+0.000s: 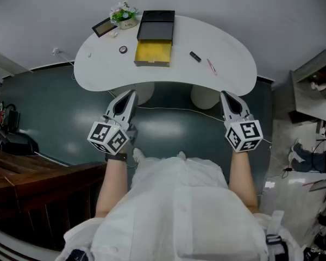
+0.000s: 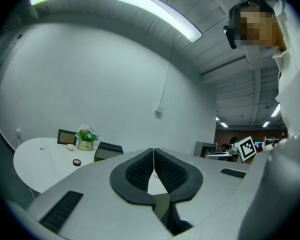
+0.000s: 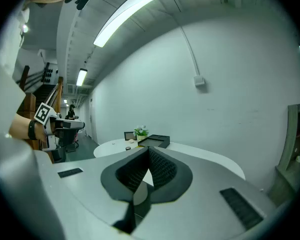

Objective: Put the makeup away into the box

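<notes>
1. L gripper (image 1: 130, 95): jaws clenched tip to tip, empty; held level over dark floor (image 1: 54, 118), short of table (image 1: 233, 64) near edge.
2. R gripper (image 1: 226, 95): jaws pressed together too, gripping nothing; tipped slightly down, also short of table edge.
3. Box (image 1: 152, 52): open at table's far centre, yellow inside; black lid (image 1: 156, 25) behind it, touching.
4. Makeup all lying on tabletop outside box:
   - compact (image 1: 123, 49), small and round, near box on left side;
   - black tube (image 1: 195, 56) right of box, apart from it;
   - pink pencil (image 1: 211, 65) just right of tube, not touching.
5. Far-left end of table: flower pot (image 1: 124, 16) beside lid, dark frame (image 1: 104, 28) left of pot, small pale item (image 1: 114, 34) near frame, too small to ID.
6. Both grippers well apart from box and every makeup item, L in line w/ compact side, R in line w/ pencil side.
7. Bare forearms and white top (image 1: 179, 200) at bottom of head view.
</notes>
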